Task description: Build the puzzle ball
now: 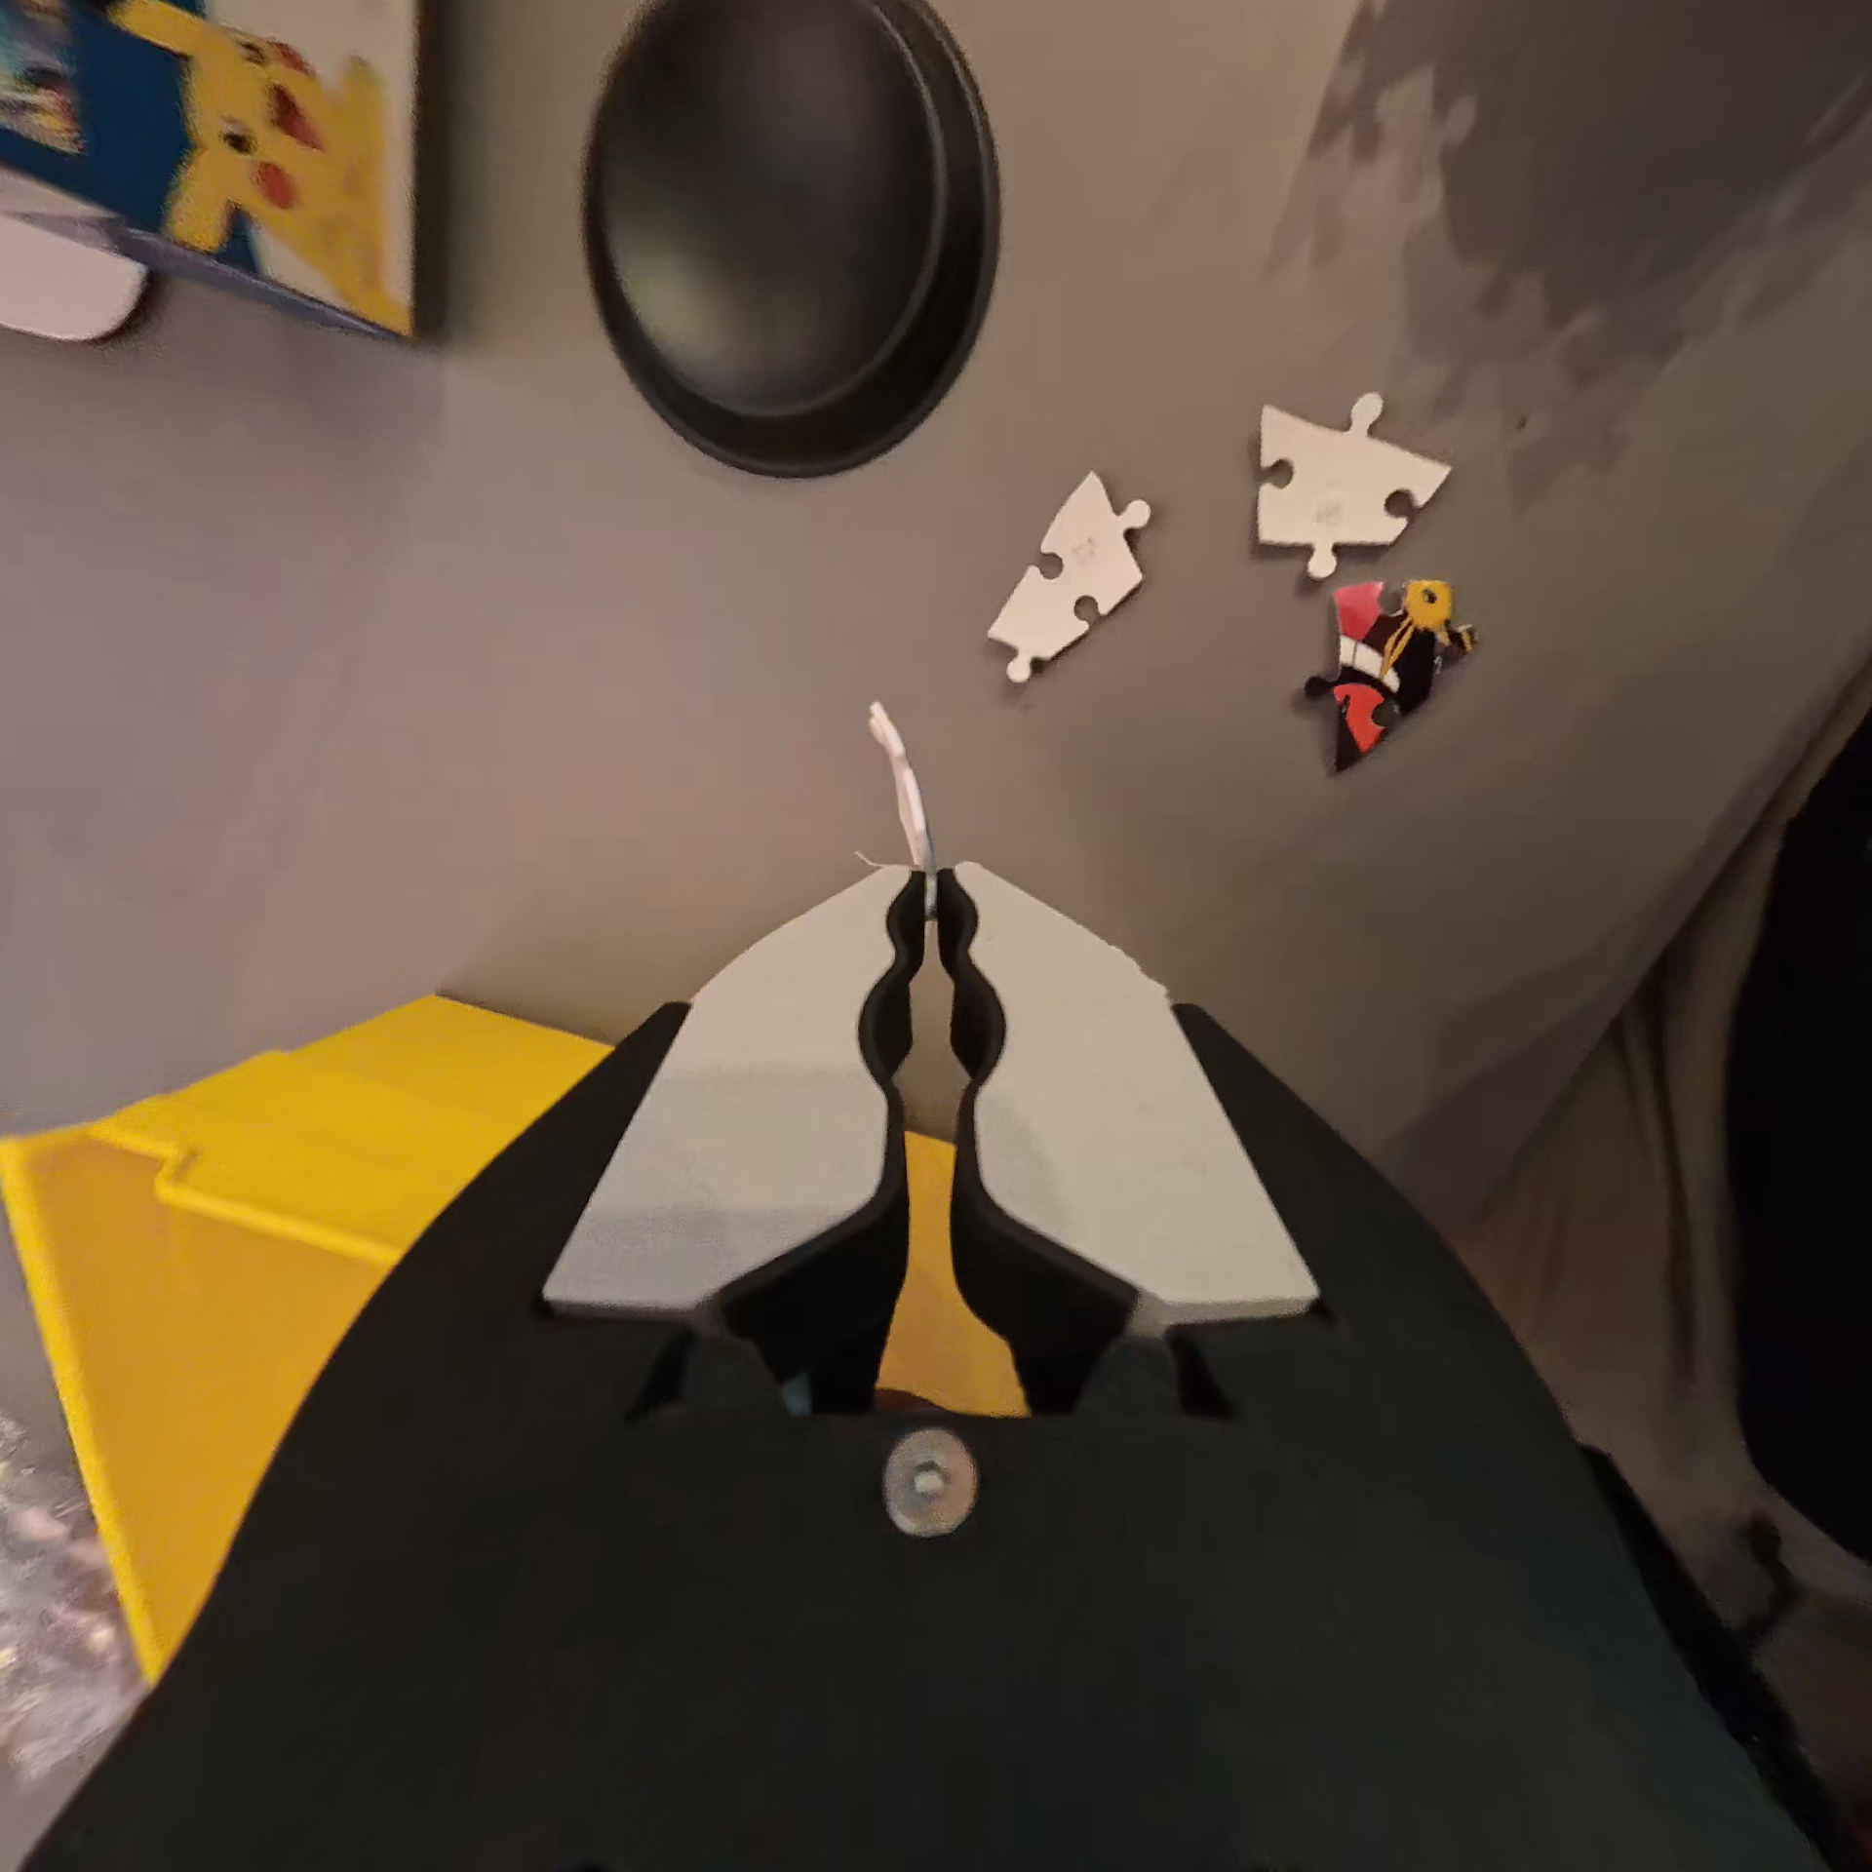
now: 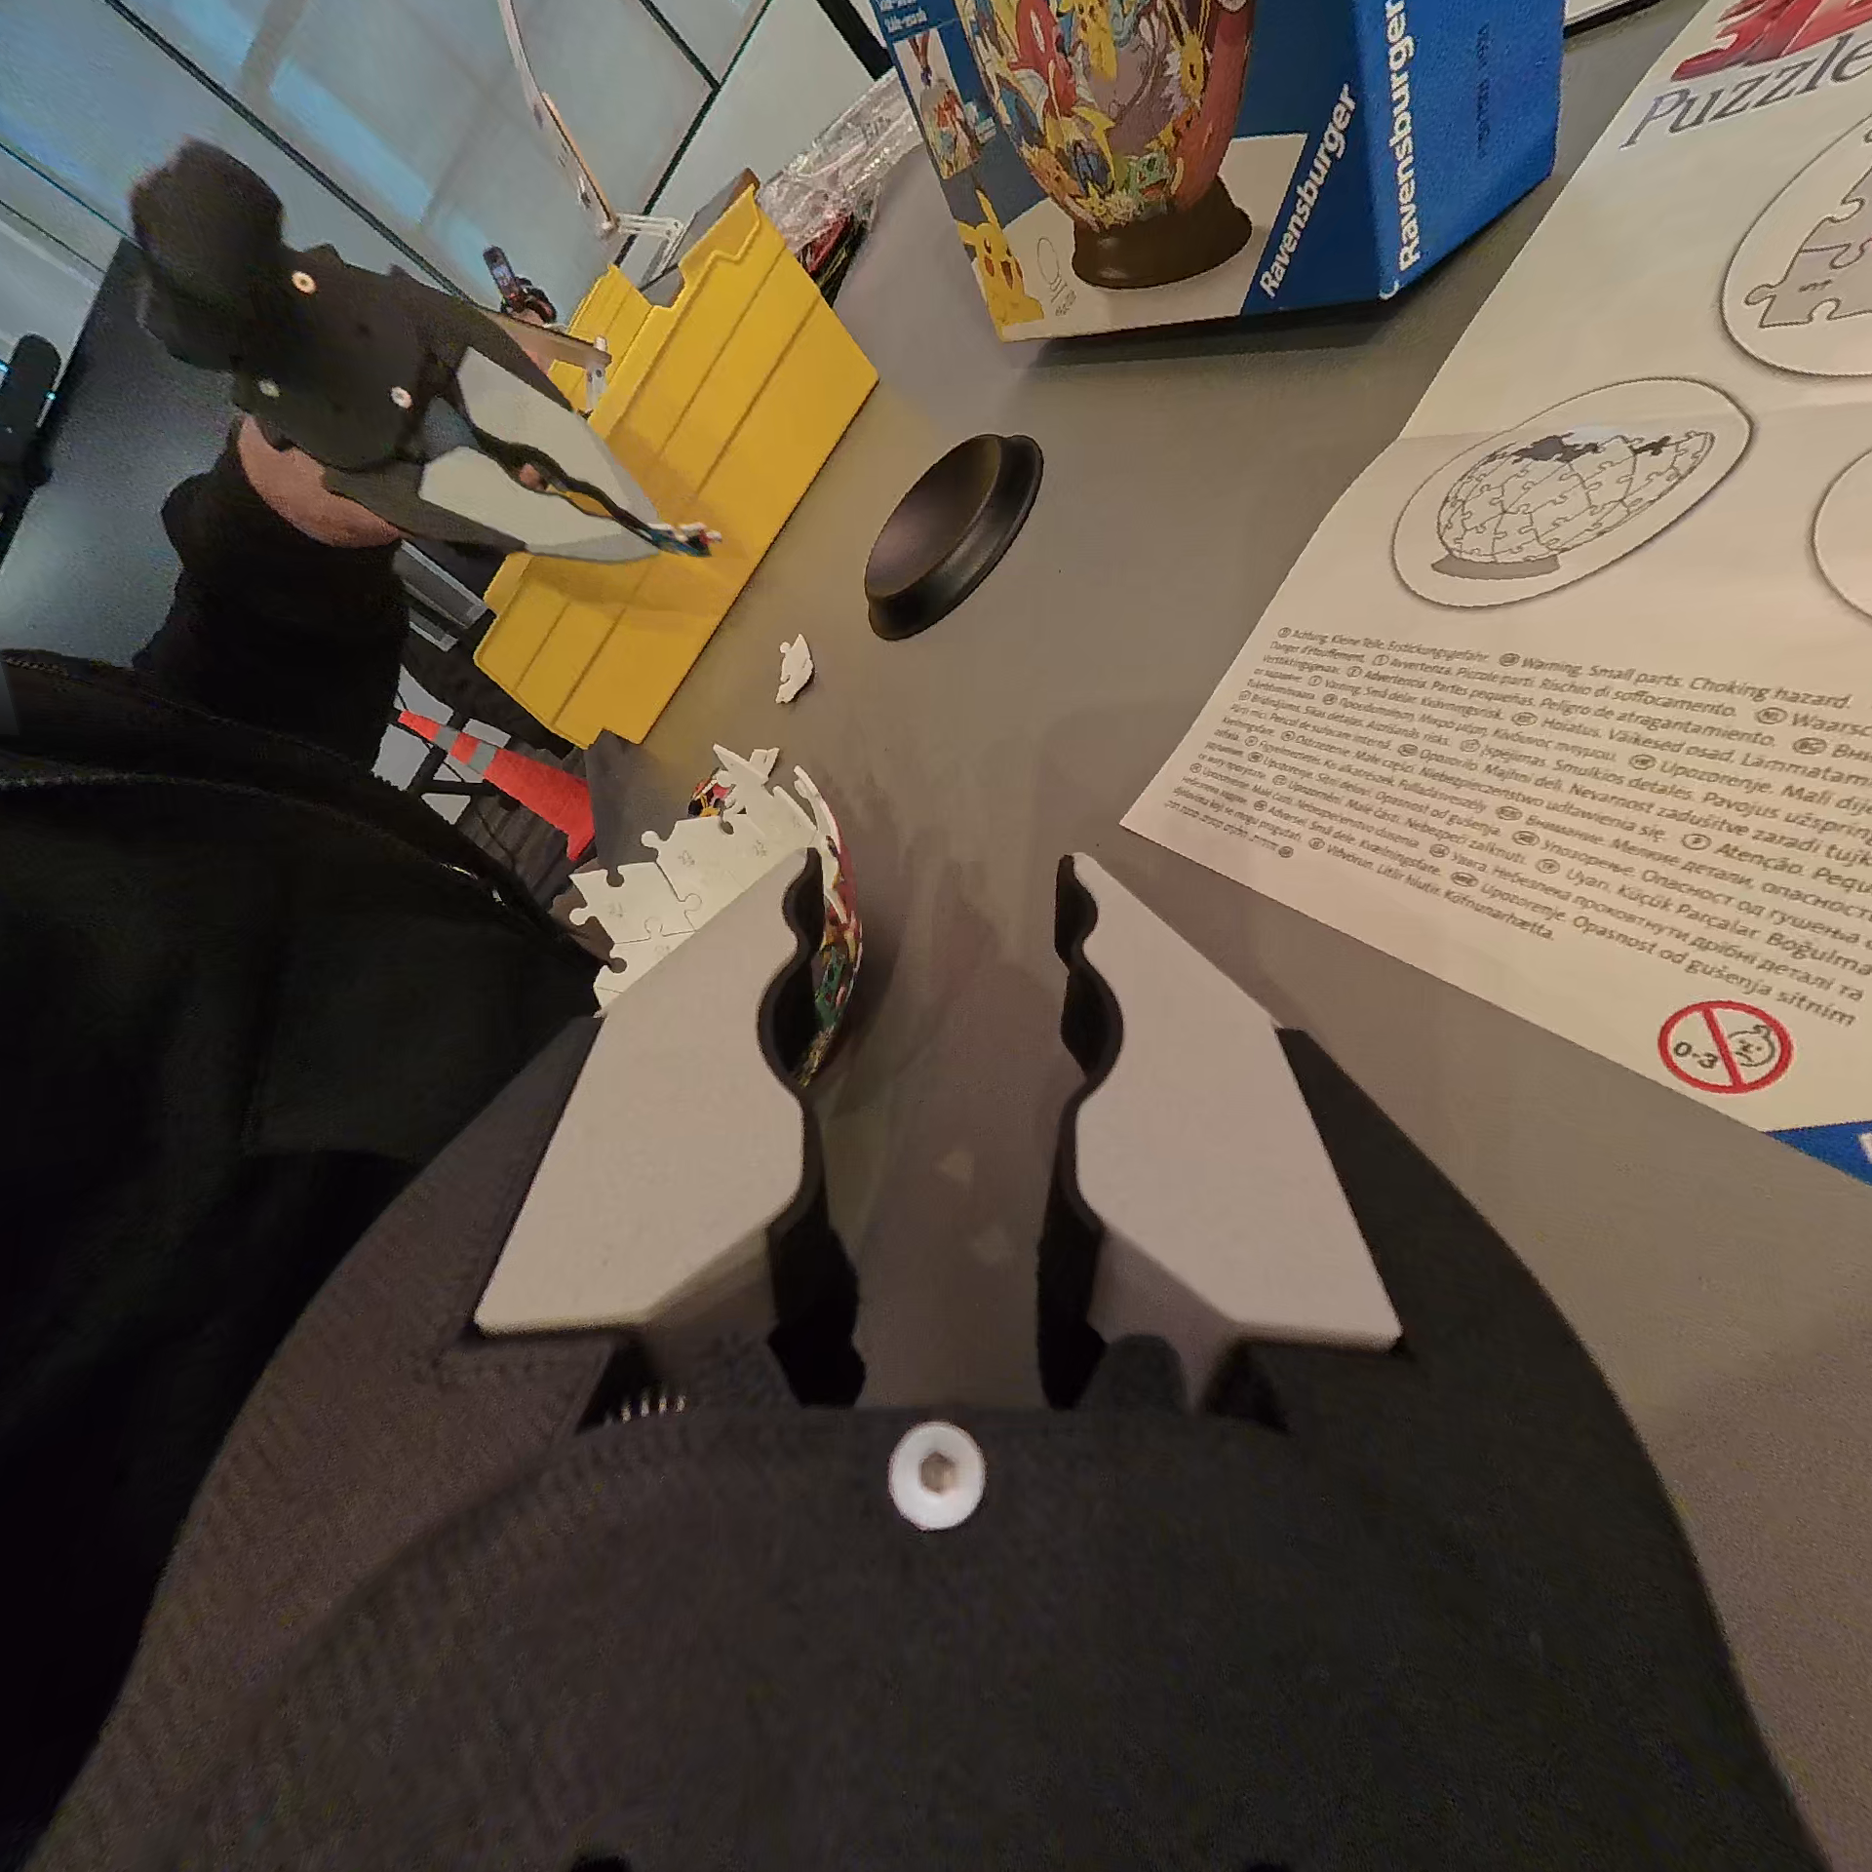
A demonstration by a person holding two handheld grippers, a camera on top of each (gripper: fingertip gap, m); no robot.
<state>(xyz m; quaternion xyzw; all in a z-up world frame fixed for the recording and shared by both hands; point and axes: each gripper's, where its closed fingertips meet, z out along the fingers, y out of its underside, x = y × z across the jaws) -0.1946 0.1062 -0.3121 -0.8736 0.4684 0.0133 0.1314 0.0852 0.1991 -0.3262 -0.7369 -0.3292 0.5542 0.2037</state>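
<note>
Two grippers: the left gripper (image 1: 930, 879) pinched one puzzle piece (image 1: 900, 780), the right gripper (image 2: 937, 891) gaped with nothing in it. Ahead-right of the left gripper, three loose pieces: two white-side-up pieces (image 1: 1076, 572) (image 1: 1339, 484), one printed piece (image 1: 1388, 664). One black stand (image 1: 785, 228) beyond it. One yellow bin (image 2: 669, 486), one puzzle box (image 2: 1216, 152), one instruction sheet (image 2: 1580, 648), and one partly built ball shell (image 2: 699, 876) left of the right gripper.

The left wrist view looks down on the black stand (image 1: 790, 233) from above; the right wrist view faces it (image 2: 952, 537) low, from farther away.
</note>
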